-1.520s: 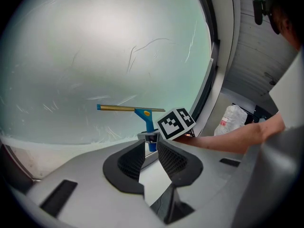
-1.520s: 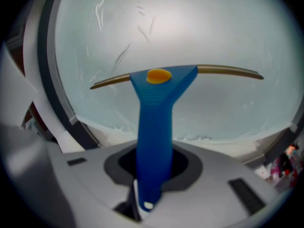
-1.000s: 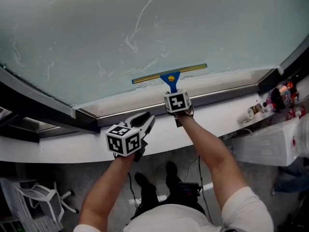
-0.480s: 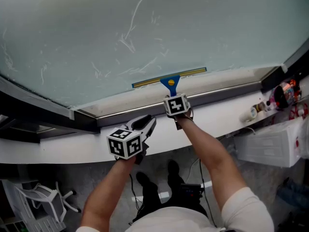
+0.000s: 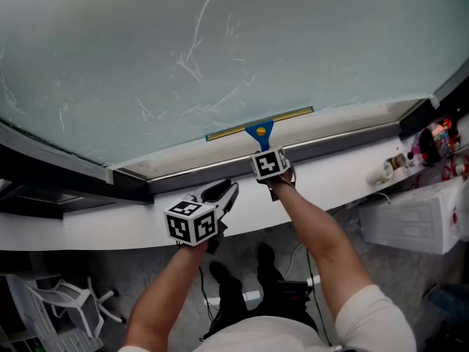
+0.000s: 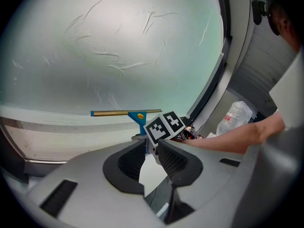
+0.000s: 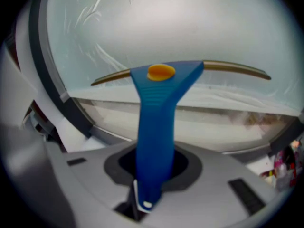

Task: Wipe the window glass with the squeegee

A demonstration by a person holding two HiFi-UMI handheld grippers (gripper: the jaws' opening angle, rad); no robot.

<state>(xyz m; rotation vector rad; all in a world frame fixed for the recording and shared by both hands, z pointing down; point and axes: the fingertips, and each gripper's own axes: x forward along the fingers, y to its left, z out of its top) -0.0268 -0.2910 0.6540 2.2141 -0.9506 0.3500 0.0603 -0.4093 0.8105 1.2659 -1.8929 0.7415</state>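
A squeegee (image 5: 259, 128) with a blue handle and a brass blade lies against the window glass (image 5: 220, 42), low down and just above the bottom frame. My right gripper (image 5: 265, 151) is shut on the blue handle (image 7: 154, 127), which runs up between its jaws (image 7: 153, 165) to the blade (image 7: 228, 68). My left gripper (image 5: 223, 191) hovers over the white sill (image 5: 330, 174) to the left of the right one and holds nothing. Its jaws (image 6: 151, 148) stand a narrow gap apart. From the left gripper view the squeegee (image 6: 135, 114) and the right gripper's marker cube (image 6: 164, 126) show ahead.
Streaks and smears cover the glass above the blade. A dark window frame (image 5: 66, 167) runs along the bottom left. Bottles and small items (image 5: 432, 141) sit at the sill's right end, above a white bag (image 5: 410, 222). A white chair (image 5: 58, 303) stands on the floor, lower left.
The right gripper has drawn the squeegee down the glass towards the bottom frame. The left gripper has sunk a little beside it.
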